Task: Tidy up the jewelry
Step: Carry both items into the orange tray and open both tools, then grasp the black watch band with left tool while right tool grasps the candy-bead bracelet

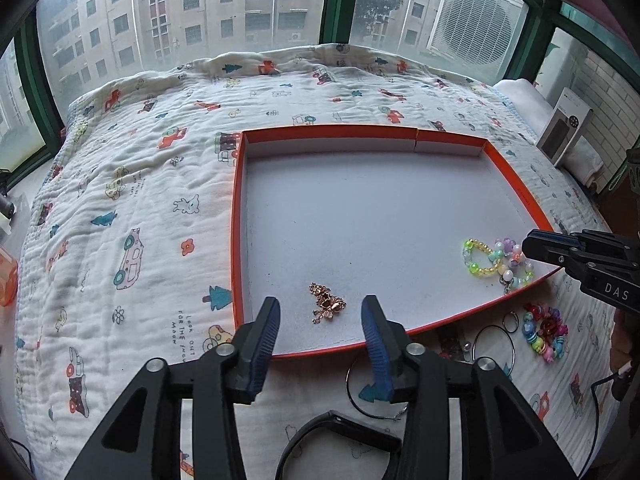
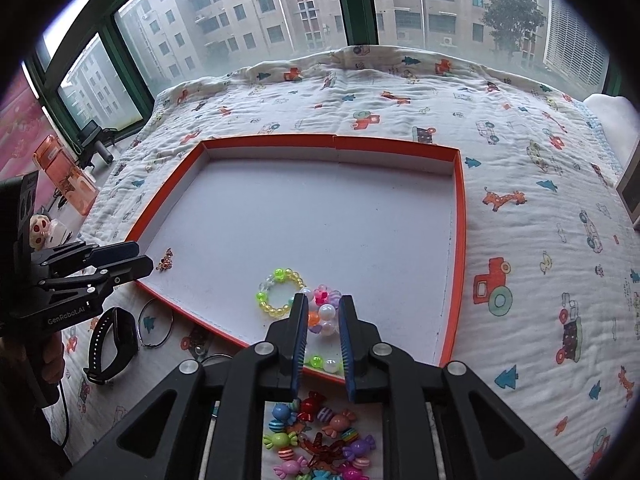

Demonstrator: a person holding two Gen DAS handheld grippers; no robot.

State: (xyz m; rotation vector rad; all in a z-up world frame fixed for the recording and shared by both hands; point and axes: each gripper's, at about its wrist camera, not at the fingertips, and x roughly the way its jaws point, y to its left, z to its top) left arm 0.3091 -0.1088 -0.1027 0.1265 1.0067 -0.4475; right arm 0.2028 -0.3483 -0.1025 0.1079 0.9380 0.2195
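Left gripper [image 1: 320, 312] jaws spread, ribbed blue pads clear of the small gold chain brooch [image 1: 327, 307] lying between them on the smooth white floor of the shallow orange-rimmed cardboard tray [image 1: 238, 216]. Right gripper [image 2: 323, 312] jaws slightly parted, nothing clenched; round pastel bead bracelet [image 2: 324, 318] between and beyond the tips, glossy yellow-green bead ring [image 2: 276, 292] just left. Below the right jaws, outside the tray: candy-shaped plastic beads [image 2: 316, 440] on quilted printed cotton blanket [image 1: 132, 184].
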